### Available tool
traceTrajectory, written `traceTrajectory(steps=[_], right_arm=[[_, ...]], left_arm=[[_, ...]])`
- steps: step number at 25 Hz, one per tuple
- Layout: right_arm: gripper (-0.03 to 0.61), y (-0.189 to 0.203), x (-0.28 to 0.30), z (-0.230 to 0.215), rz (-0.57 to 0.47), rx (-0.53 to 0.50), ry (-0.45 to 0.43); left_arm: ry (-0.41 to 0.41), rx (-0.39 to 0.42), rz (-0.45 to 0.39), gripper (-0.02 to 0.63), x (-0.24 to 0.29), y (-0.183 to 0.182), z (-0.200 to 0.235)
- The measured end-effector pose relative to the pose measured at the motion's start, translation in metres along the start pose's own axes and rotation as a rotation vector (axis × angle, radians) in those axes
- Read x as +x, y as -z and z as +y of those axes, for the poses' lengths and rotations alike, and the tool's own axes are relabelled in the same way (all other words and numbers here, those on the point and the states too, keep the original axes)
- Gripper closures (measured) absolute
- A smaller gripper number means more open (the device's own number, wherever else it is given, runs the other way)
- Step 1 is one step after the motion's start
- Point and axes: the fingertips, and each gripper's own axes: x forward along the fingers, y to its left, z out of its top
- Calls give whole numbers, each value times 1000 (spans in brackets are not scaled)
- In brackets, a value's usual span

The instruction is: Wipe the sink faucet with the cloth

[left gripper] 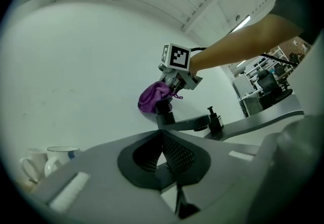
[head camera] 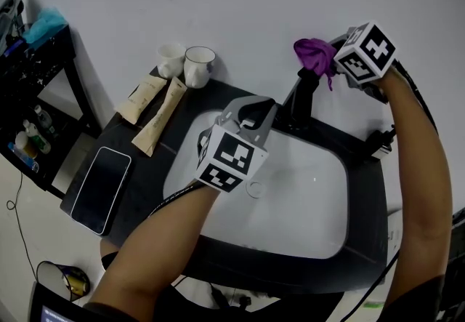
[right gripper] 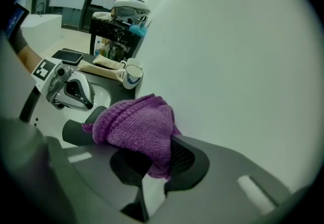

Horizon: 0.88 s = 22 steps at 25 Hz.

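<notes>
A black faucet [head camera: 300, 100] stands at the back of the white sink [head camera: 309, 200]. A purple knitted cloth [head camera: 314, 54] sits bunched on top of the faucet, and my right gripper [head camera: 336, 59] is shut on it. In the right gripper view the cloth [right gripper: 136, 128] fills the jaws and drapes over the faucet's dark top [right gripper: 77, 131]. My left gripper [head camera: 251, 111] hovers over the basin just left of the faucet, jaws shut on nothing. From the left gripper view, the cloth [left gripper: 152, 97] covers the faucet [left gripper: 165, 117] above the left gripper [left gripper: 164, 153].
Two white mugs [head camera: 186, 63] and two beige tubes [head camera: 155, 107] lie on the black counter's back left. A phone [head camera: 102, 188] rests at the counter's left edge. A black shelf [head camera: 40, 88] with bottles stands further left. A small black knob [head camera: 381, 143] sits right of the sink.
</notes>
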Motion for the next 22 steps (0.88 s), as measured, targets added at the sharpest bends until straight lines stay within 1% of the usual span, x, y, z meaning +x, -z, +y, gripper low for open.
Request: traceTrajectory(steps=[2, 5, 7, 10, 14, 17, 22], right_arm=[[532, 0, 0, 0, 7, 18, -14], [535, 0, -2, 1, 22, 23, -6], [537, -1, -4, 5, 37, 10, -15], [537, -4, -9, 15, 56, -12, -51], [537, -8, -14, 26, 60, -24, -79], [537, -10, -18, 33, 54, -28, -99], [537, -15, -25, 49, 53, -65, -128]], left_arm=[[-11, -26, -6, 597, 0, -1, 6], [-15, -54, -4, 597, 0, 0, 8], [-11, -54, -1, 597, 0, 1, 7], [-10, -48, 1, 597, 0, 2, 6], [2, -39, 9, 597, 1, 2, 3], [1, -59, 9, 597, 1, 3, 4], [-5, -84, 8, 597, 0, 3, 7]])
